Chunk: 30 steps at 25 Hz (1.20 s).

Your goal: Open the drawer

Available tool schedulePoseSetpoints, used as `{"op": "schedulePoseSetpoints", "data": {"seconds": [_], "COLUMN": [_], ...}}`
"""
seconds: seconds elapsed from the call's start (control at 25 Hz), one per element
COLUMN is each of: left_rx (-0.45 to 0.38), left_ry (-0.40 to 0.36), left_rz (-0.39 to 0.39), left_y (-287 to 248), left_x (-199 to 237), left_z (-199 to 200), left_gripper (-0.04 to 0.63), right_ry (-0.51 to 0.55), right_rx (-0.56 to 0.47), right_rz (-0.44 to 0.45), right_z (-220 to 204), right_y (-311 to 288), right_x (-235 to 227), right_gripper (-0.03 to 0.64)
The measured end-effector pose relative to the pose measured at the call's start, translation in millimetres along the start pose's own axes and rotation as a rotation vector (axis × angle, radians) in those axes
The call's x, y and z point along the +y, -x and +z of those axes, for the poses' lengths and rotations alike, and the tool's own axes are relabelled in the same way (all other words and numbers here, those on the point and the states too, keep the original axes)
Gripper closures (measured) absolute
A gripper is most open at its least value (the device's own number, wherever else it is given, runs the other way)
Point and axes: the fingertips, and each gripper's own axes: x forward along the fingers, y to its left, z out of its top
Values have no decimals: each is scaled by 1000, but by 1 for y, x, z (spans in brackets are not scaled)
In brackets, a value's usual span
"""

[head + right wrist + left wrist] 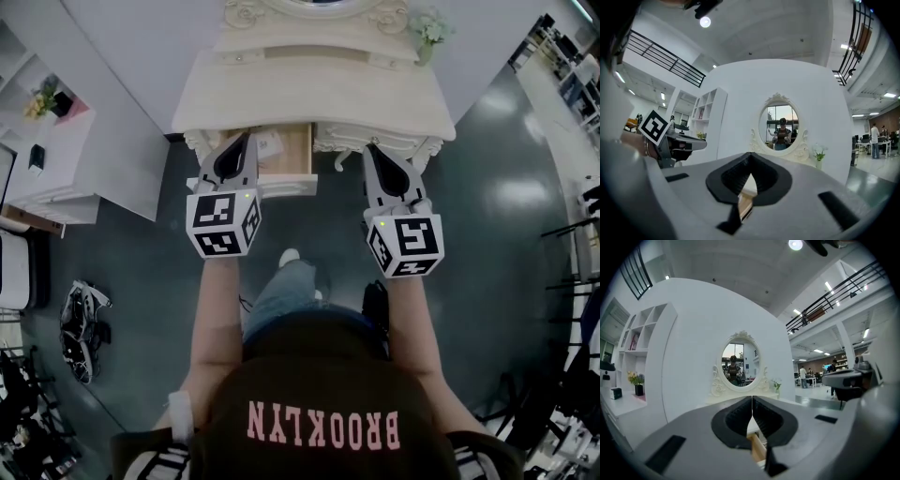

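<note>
Cream-fronted drawer (286,185) stood pulled out. The left gripper (247,138) and right gripper (372,148) were clenched on nothing, so a careless knock might push it shut.

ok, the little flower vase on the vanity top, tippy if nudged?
Probably tippy: the vase looks narrow, upright, with flowers above. Likely light, small beside the mirror. It stands near the tabletop corner, so a push could drop it.

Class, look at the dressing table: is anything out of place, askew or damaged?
Only the drawer stands pulled out from under the tabletop, showing its wooden inside; nothing looks spilled, tilted or broken.
</note>
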Motion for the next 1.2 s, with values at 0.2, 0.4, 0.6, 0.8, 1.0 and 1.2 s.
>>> {"op": "schedulePoseSetpoints", "data": {"seconds": [0.2, 0.4, 0.6, 0.8, 1.0, 1.2], "left_rx": [-39, -58, -50, -39, -33, -23], "left_ry": [-22, -34, -64, -67, -63, -66], "left_rz": [-9, -14, -10, -13, -2, 3], "left_y": [0, -1, -2, -3, -4, -6], "left_x": [-7, -9, -10, -6, 2, 7], "left_z": [15, 22, 20, 18, 15, 10], "left_gripper": [588, 588, 588, 588, 588, 588], "right_ry": [24, 24, 27, 29, 24, 28], "right_rx": [-15, -2, 12, 26, 40, 51], "right_rz": [10, 7, 11, 12, 19, 20], "right_z": [13, 14, 10, 10, 6, 3], "right_y": [-1, -3, -3, -9, -15, -20], "right_x": [-1, -4, -1, 3, 7, 9], "right_gripper": [620, 620, 620, 620, 621, 620]}}
